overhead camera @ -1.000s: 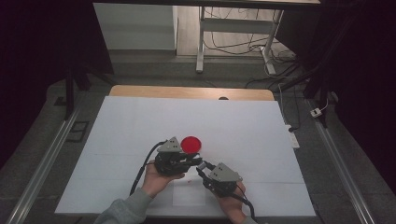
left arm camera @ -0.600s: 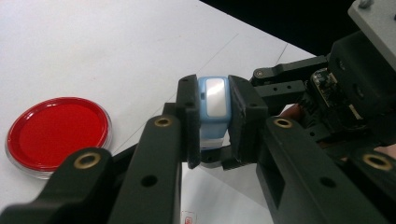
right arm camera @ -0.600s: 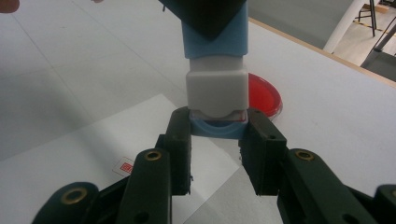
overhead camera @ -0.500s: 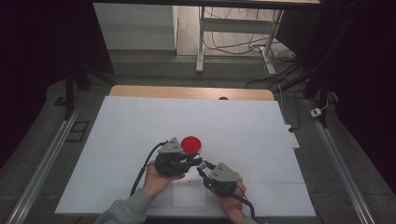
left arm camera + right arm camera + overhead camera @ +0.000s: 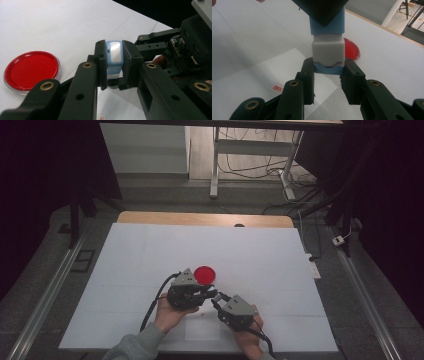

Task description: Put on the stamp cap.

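Red dish lies flat on the white counter, far left in my left claw view, just beside my left claw in the high view. My left claw pinches the blue upper part of a small blue-and-white stamp block, pads pressed on both its sides. Lower end of the block sits between my right claw pads, clamped on its blue base. Both claws meet over a paper sheet carrying a small red stamp mark. Block is off the counter, held between the two claws.
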Available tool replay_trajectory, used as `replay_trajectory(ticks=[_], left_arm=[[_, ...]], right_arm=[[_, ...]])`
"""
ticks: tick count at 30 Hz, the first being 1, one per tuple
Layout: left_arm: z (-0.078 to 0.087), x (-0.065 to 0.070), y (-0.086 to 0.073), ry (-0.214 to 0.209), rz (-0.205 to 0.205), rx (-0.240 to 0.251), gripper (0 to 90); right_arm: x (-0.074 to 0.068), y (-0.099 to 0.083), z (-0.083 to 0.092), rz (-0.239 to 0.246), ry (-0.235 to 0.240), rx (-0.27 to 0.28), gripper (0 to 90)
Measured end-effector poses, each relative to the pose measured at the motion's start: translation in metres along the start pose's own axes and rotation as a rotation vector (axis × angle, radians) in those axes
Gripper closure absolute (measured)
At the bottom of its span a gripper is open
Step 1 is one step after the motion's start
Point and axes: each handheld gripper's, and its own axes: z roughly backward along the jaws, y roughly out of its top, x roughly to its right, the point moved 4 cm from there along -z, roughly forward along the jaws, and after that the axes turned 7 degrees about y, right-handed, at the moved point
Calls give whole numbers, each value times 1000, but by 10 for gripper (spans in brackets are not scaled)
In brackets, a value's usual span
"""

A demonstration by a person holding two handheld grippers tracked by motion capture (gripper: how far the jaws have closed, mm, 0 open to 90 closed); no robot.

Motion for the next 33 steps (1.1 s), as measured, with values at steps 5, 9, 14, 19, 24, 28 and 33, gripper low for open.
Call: replay_trajectory(ticks=[5,9,14,19,24,28,33], left_arm=[[-1,-1,-1,-6,5,-2,758],[-2,-1,-2,-10,7,-6,759],[-4,-1,-4,-13,10,-16,759],[-6,-1,-6,-18,11,-18,760],[-8,-1,-8,-24,21,-18,761],[-7,-1,-7,-20,24,-21,760],[-6,-2,-6,-15,25,-20,759]], right_arm=[[0,0,0,18,-7,-9,647],[0,0,0,24,-8,-16,648],[-2,1,0,54,-9,-32,649],[-2,2,0,60,-9,-41,649],[-2,1,0,65,-5,-53,649],[-2,1,0,62,5,-51,647],[0,0,-1,49,17,-60,642]])
